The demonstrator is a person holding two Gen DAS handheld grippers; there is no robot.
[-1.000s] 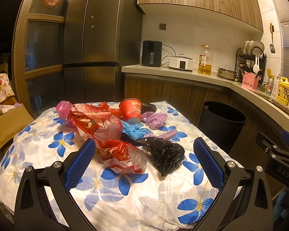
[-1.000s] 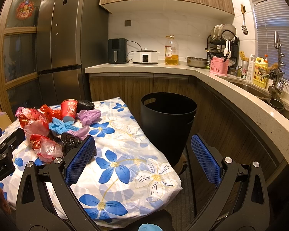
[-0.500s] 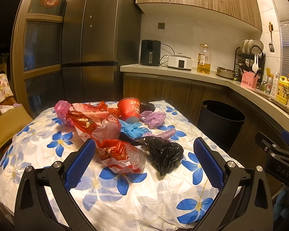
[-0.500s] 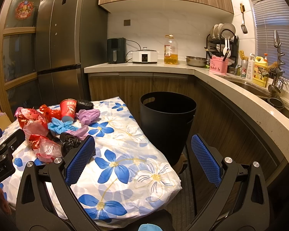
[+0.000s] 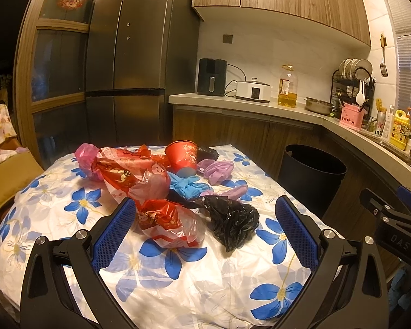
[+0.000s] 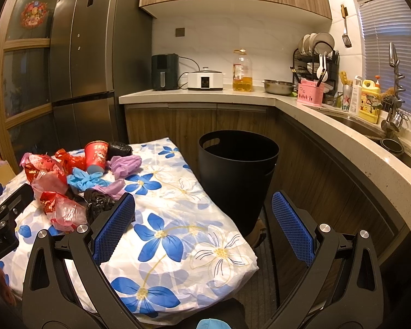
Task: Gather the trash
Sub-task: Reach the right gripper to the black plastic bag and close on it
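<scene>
Your left gripper (image 5: pixel 202 230) is hanging wide open over the near part of the table (image 5: pixel 178 282), gripping nothing, its blue pads (image 5: pixel 113 233) framing a red-and-clear plastic bag (image 5: pixel 167 223) and a crumpled black bag (image 5: pixel 233 220). Your right gripper (image 6: pixel 202 227) is also spreading its jaws apart and holding nothing, pointing past the table's right edge toward the black trash bin (image 6: pixel 237 175), which is standing on the floor just beside the table.

A white cloth with blue flowers is covering the table. The trash is lying in a loose heap at its middle: a red paper cup (image 5: pixel 183 157) sitting tilted against blue gloves (image 5: pixel 187 186), purple gloves (image 5: pixel 219 168) to its right, and a large red bag (image 5: pixel 123 168) with a pink one (image 5: pixel 86 156) to the left.

Behind the table a dark refrigerator (image 5: pixel 134 60) is standing next to wooden cabinets, and the kitchen counter (image 6: pixel 260 96) is carrying an oil bottle (image 6: pixel 242 71) and a dish rack (image 6: pixel 315 57), with a sink under the window blinds
</scene>
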